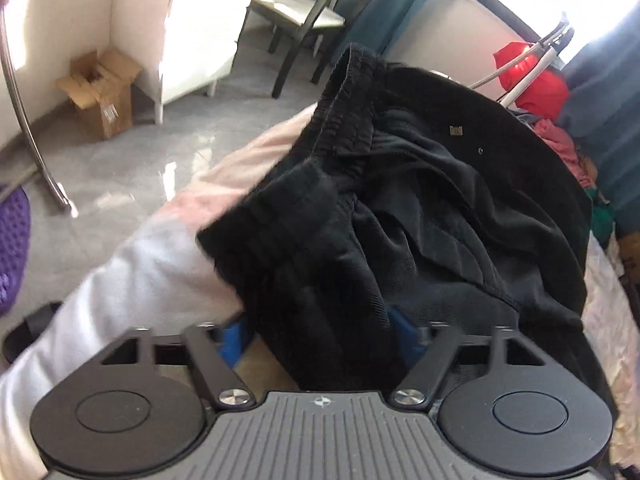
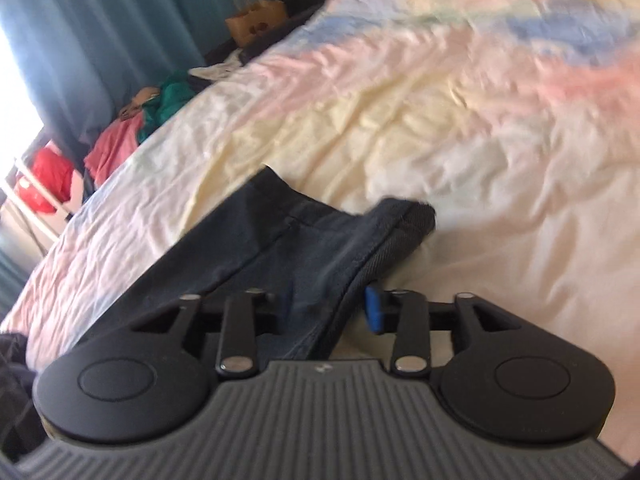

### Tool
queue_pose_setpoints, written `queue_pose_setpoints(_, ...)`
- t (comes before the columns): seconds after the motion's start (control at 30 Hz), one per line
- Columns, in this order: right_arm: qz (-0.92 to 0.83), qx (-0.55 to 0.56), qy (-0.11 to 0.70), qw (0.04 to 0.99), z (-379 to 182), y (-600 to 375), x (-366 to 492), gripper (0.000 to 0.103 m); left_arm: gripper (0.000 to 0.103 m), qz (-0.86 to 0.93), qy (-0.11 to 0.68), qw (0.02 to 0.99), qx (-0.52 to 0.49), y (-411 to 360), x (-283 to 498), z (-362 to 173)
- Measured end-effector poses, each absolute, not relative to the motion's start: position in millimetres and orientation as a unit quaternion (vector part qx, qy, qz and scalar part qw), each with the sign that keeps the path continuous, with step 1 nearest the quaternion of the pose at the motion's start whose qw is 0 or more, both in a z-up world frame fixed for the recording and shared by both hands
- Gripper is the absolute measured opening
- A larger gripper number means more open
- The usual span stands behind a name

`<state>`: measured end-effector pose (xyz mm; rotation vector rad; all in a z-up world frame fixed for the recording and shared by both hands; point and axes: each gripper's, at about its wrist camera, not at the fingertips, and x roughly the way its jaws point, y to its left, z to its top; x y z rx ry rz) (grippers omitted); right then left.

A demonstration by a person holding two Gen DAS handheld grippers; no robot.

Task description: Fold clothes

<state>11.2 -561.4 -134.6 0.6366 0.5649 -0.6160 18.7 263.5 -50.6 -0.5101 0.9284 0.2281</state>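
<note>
My left hand-held gripper [image 1: 320,332] stands open over the black elastic-waisted trousers [image 1: 420,208] on the pastel bed sheet [image 2: 440,100]; my right hand-held gripper [image 2: 330,304], part-open, straddles their hem, releasing them flat for folding.

We see each gripper [image 1: 320,340] [image 2: 330,308]: black round hubs, silver screws, grey ribbed body, blue pads [image 2: 374,308] on black fingers.

Home bedroom: bed [image 2: 400,120], curtains [image 2: 100,20], laundry heap [image 2: 120,144].

Window [image 2: 16,92] daylight glares; motion blur and fisheye bending throughout.
</note>
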Motion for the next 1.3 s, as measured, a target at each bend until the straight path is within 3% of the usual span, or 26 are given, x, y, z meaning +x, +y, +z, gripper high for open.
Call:
queue_pose_setpoints(0.1, -0.273, 0.254, 0.259, 0.891, -106.7, -539.8, 12.0, 0.069, 0.097, 0.11, 0.415, 0.882, -0.194, 250.8, 6.8, -27.7)
queue_pose_setpoints(0.13, -0.263, 0.241, 0.254, 0.899, -97.7, -531.0, 13.6, 0.071, 0.097, 0.11, 0.407, 0.889, -0.18, 246.5, 3.3, -20.3)
queue_pose_setpoints(0.5, -0.08, 0.174, 0.229, 0.954, -9.6, -375.2, 54.1, 0.072, 0.097, 0.043, 0.296, 0.952, -0.064, 125.6, 2.2, 41.6)
queue_pose_setpoints(0.7, -0.005, 0.139, 0.221, 0.965, -5.7, -289.0, 64.2, 0.072, 0.097, -0.008, 0.276, 0.96, -0.043, 54.5, 20.7, 40.2)
queue_pose_setpoints(1.0, 0.043, 0.11, 0.213, 0.97, -39.2, -251.6, 48.3, 0.071, 0.097, -0.031, 0.21, 0.977, 0.004, 1.6, 18.8, -3.0)
queue_pose_setpoints(1.3, 0.016, 0.074, 0.197, 0.977, -45.6, -241.3, 48.3, 0.071, 0.097, -0.052, 0.24, 0.969, 0.017, -11.1, 24.5, -51.2)
